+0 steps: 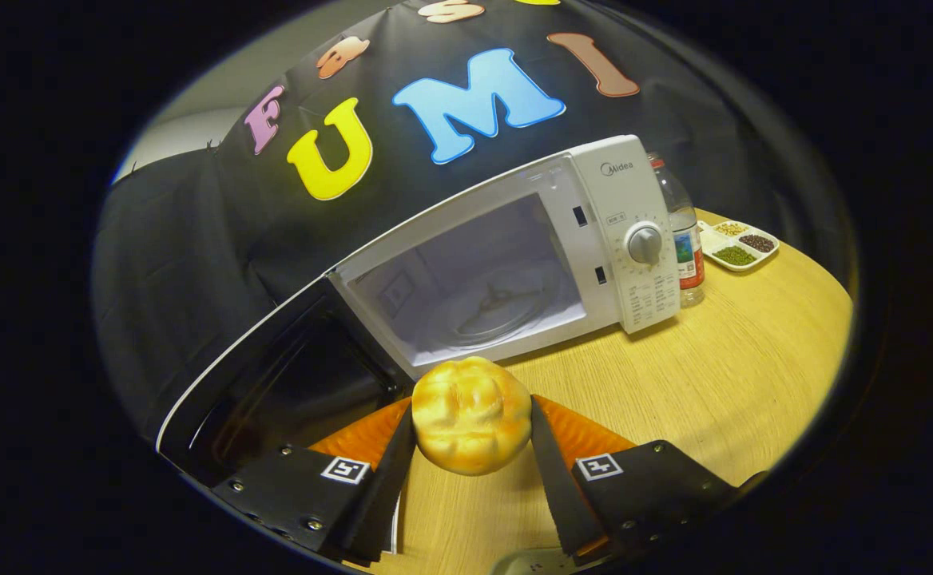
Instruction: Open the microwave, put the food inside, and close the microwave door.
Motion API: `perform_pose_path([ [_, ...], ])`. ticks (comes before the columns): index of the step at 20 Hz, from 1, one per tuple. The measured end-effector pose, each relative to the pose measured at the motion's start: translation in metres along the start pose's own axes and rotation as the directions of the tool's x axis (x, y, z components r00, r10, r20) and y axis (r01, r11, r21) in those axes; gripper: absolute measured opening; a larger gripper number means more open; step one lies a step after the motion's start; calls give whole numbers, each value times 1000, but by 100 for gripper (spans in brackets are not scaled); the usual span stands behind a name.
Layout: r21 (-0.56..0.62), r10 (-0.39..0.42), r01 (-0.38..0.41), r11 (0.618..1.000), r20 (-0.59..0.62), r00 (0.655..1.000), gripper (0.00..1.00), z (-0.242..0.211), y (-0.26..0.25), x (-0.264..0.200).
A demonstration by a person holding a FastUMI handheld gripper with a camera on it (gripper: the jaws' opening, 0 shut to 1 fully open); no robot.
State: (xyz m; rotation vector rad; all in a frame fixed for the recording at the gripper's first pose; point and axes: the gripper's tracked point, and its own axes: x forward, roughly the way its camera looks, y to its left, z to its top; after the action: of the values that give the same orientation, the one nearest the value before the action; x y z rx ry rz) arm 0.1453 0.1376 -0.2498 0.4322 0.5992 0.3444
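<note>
A round golden bread bun point(470, 414) is pinched between my two fingers, and my gripper point(471, 423) is shut on it, held above the wooden table point(722, 383). Just beyond the bun stands a white microwave point(626, 231) with its door point(275, 391) swung wide open to the left. The lit cavity point(474, 279) shows a glass turntable point(494, 315) with nothing on it. The bun hangs right in front of the cavity's lower front edge.
A clear bottle with a red cap point(684, 231) stands right behind the microwave's control panel. A white divided dish point(740, 243) with beans and grains sits farther back on the right. The open door takes up the space to the left of my fingers.
</note>
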Motion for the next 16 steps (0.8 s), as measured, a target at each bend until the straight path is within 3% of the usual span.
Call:
perform_pose_path([
  [16,109,29,-35,993,55,998,79,47,6,129],
])
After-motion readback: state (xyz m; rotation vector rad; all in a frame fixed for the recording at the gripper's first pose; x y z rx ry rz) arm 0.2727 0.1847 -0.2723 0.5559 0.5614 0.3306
